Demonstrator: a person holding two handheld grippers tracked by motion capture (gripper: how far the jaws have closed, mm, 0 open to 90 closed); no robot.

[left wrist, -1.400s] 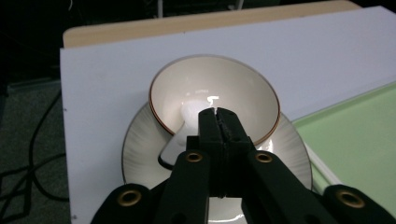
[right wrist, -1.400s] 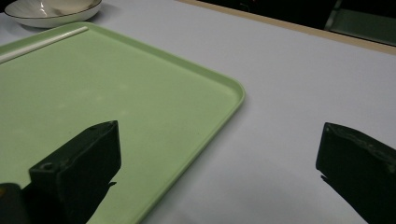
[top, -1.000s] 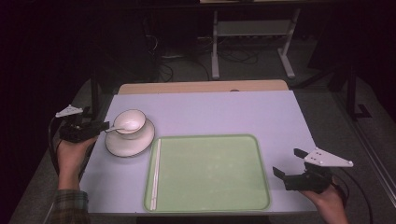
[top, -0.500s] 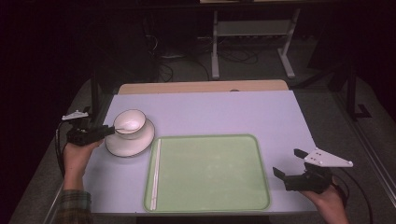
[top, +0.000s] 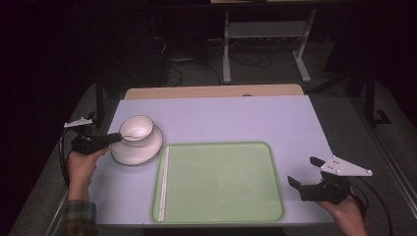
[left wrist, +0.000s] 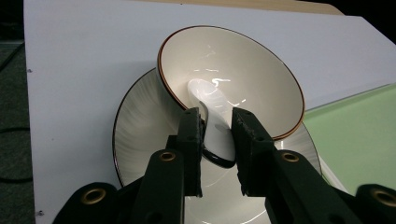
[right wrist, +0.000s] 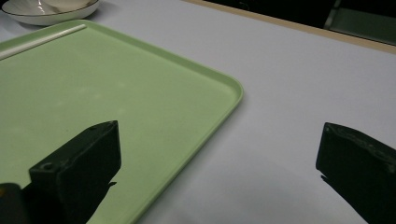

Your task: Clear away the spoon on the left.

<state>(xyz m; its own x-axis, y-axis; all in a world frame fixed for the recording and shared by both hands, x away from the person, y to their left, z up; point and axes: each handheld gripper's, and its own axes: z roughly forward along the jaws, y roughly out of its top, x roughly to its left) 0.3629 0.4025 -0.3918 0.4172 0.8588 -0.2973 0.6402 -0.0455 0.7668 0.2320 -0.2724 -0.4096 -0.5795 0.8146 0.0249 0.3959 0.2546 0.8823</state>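
A white bowl [top: 137, 129] [left wrist: 243, 60] with a dark rim leans tilted on a white plate [top: 133, 155] [left wrist: 140, 126] at the table's left. A white spoon [left wrist: 215, 128] lies in the bowl, its handle sticking out over the rim. My left gripper [top: 117, 138] [left wrist: 217, 114] reaches in from the left; its jaws have just been closing and now press on the spoon handle from both sides. My right gripper [top: 303, 170] [right wrist: 219, 135] rests open near the table's front right, beside the green tray [top: 221, 187] [right wrist: 116, 93], with nothing between its jaws.
A thin white stick [top: 164, 182] [right wrist: 42, 37] lies along the tray's left side. The lilac table mat [top: 236, 118] stretches behind the tray. Beyond the table's far edge stand a metal frame [top: 265, 44] and floor cables.
The left gripper has edged right and slightly down toward the bowl's rim and closed around the spoon handle. The right gripper has stayed where it was.
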